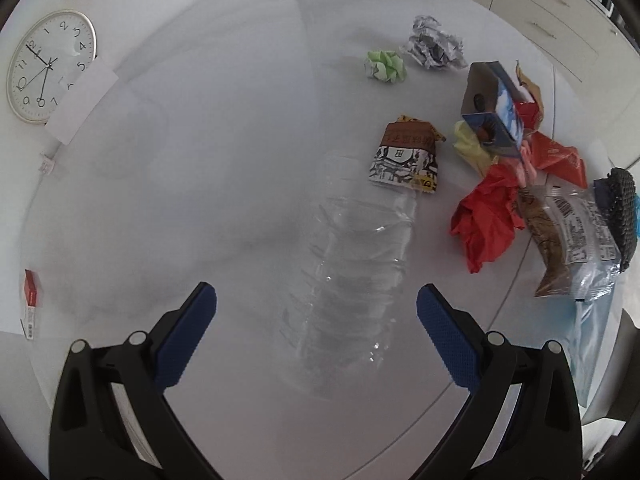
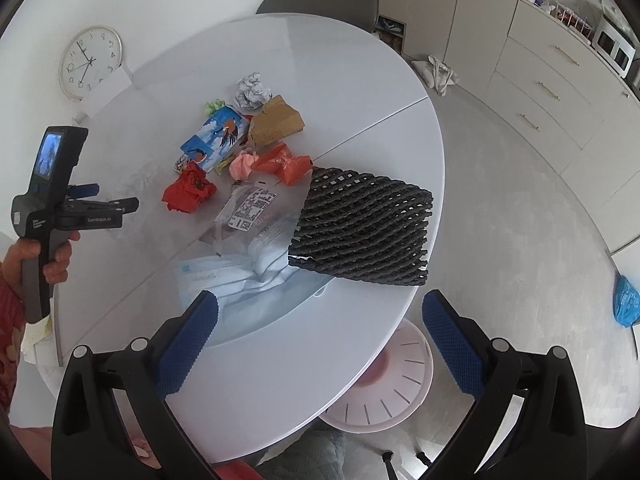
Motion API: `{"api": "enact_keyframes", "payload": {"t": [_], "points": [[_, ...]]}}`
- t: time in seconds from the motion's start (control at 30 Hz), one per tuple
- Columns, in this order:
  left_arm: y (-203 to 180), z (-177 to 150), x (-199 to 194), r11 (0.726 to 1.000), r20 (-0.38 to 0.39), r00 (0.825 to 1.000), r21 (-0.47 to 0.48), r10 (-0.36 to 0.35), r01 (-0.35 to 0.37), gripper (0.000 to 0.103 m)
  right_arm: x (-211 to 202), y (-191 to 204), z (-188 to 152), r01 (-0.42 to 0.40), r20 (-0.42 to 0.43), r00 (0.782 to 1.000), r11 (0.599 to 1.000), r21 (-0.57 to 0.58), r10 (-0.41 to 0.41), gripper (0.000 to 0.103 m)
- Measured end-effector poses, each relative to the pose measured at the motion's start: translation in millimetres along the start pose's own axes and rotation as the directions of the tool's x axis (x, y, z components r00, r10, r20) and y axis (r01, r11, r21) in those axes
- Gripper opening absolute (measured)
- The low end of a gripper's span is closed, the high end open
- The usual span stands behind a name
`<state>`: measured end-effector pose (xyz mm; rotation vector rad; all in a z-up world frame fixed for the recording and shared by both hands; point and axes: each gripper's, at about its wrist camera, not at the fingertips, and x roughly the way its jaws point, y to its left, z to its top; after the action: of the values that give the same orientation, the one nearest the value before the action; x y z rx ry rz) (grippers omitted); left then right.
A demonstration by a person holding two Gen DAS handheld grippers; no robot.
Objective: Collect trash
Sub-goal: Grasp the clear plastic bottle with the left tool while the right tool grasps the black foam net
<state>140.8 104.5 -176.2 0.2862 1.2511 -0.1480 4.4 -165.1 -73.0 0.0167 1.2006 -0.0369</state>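
Note:
A clear crushed plastic bottle (image 1: 360, 264) lies on the white round table (image 1: 200, 200), just ahead of my open, empty left gripper (image 1: 316, 312). Beyond it are a printed paper cup (image 1: 406, 156), a green paper ball (image 1: 385, 66), a grey crumpled paper (image 1: 434, 46), a blue carton (image 1: 494, 120) and red wrappers (image 1: 486, 220). My right gripper (image 2: 320, 324) is open and empty above the table's near edge. Ahead of it lie a black foam net (image 2: 364, 224), blue face masks (image 2: 240, 276) and a clear bag (image 2: 248, 212). The left gripper also shows in the right wrist view (image 2: 86, 192).
A pink bin (image 2: 384, 384) stands on the floor under the table's near edge. A wall clock (image 2: 90, 62) leans at the table's far left. A grey chair (image 2: 320, 2) stands behind the table, drawers (image 2: 560, 88) at right. A small red box (image 1: 31, 300) lies at the left.

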Motion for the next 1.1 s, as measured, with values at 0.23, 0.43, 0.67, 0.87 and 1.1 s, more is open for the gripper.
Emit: {"api": "enact_keyframes", "payload": {"t": [0.23, 0.43, 0.67, 0.87, 1.1], "points": [[-6.0, 2.6, 22.3, 0.994, -0.009, 1.000, 0.104, -0.018, 0.018, 0.076, 20.7, 1.3, 6.0, -0.013, -0.054, 0.999, 0.994, -0.105, 0.007, 0.101], [-6.8, 0.1, 20.4, 0.997, 0.025, 0.999, 0.074, -0.028, 0.026, 0.064, 38.1, -32.8, 27.6, -0.080, -0.071, 0.995, 0.994, -0.070, 0.075, 0.101], [-8.4, -14.7, -11.7, 0.999, 0.092, 0.995, -0.005, -0.044, 0.045, 0.063, 58.7, -74.0, 51.8, -0.209, -0.099, 0.974, 0.976, -0.068, 0.202, 0.099], [-15.1, -29.3, -57.7, 0.996, 0.140, 0.988, -0.061, -0.063, 0.072, 0.063, 85.6, -77.6, 88.9, -0.338, -0.304, 0.924, 0.871, -0.357, 0.234, 0.092], [-46.6, -48.9, -97.3, 0.995, 0.148, 0.988, -0.092, -0.031, 0.045, 0.063, 132.2, -73.7, 108.7, -0.475, -0.515, 0.836, 0.720, -0.505, 0.190, 0.091]]}}
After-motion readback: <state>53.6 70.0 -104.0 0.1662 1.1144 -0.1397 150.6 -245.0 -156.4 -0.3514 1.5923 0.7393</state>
